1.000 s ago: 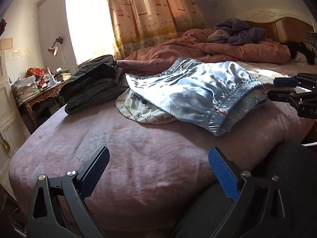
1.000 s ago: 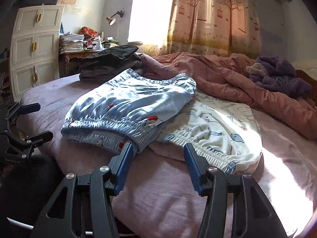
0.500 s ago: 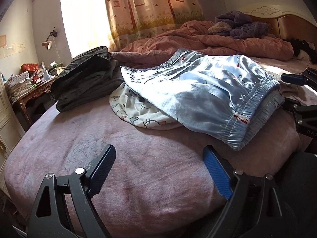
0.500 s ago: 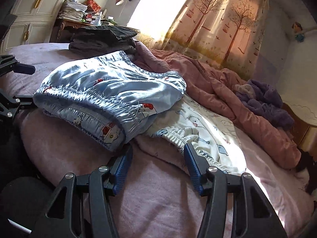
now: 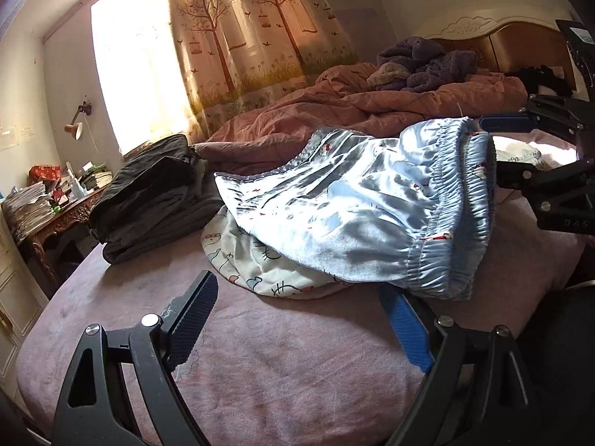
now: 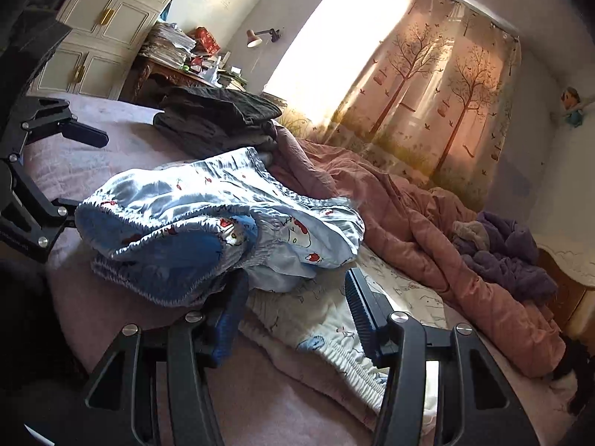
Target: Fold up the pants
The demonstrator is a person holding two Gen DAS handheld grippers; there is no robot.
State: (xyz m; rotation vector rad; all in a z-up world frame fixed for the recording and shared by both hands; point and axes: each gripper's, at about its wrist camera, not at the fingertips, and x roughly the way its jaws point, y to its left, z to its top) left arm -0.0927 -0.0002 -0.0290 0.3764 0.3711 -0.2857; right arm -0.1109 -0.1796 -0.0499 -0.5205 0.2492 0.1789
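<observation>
Your blue satin pants [image 5: 372, 200] lie near the front edge of the bed [image 5: 282, 364], draped over a white printed garment [image 5: 256, 264] so that only their elastic waistband end faces you, and that end is where both tools are aimed. Your left gripper [image 5: 301, 319] stands spread wide, holding nothing; its right finger sits just under the near corner of the waistband, which looks like a set-up for pinching that corner. Your right gripper [image 6: 293, 297] is likewise parted and empty, though its left finger has slid beneath the gathered band, so the cloth bulges up over it (the waist opening gapes and shows the darker lining). With one finger below the fabric on each side, you seem placed to take the two waistband corners and lift the pants clear of the white garment before laying them flat. Beware catching the white garment's own elastic edge, which lies directly under your right tool. The folded dark clothes [image 5: 148, 197] sit well apart, by the pink quilt [image 5: 334, 111].
</observation>
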